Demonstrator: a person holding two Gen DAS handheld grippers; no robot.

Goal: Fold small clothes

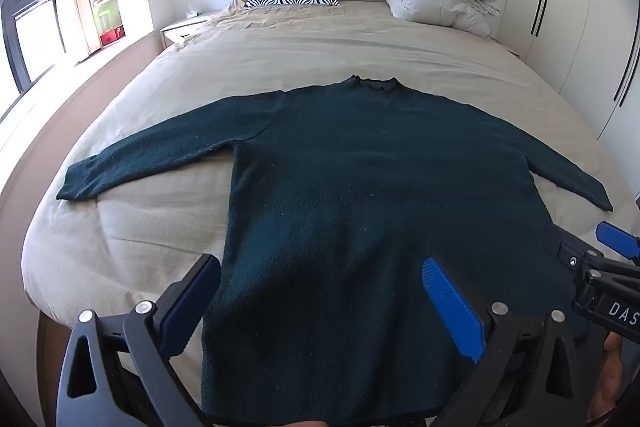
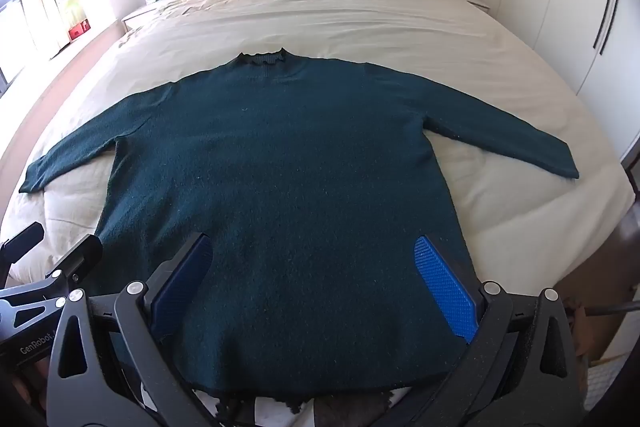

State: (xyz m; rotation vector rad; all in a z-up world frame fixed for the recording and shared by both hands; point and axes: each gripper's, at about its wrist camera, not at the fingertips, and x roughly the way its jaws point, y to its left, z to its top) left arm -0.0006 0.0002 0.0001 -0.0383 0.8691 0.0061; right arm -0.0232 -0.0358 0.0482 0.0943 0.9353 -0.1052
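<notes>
Bright daylight floods from the window (image 1: 28,11); sharp frames, fisheye-bowed edges.

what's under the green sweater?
The dark green sweater lies flat on the beige bedsheet, which shows all around it. Whatever lies under its body is covered.

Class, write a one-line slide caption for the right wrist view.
Open right gripper poised over a dark green sweater spread flat on a beige bed.
</notes>
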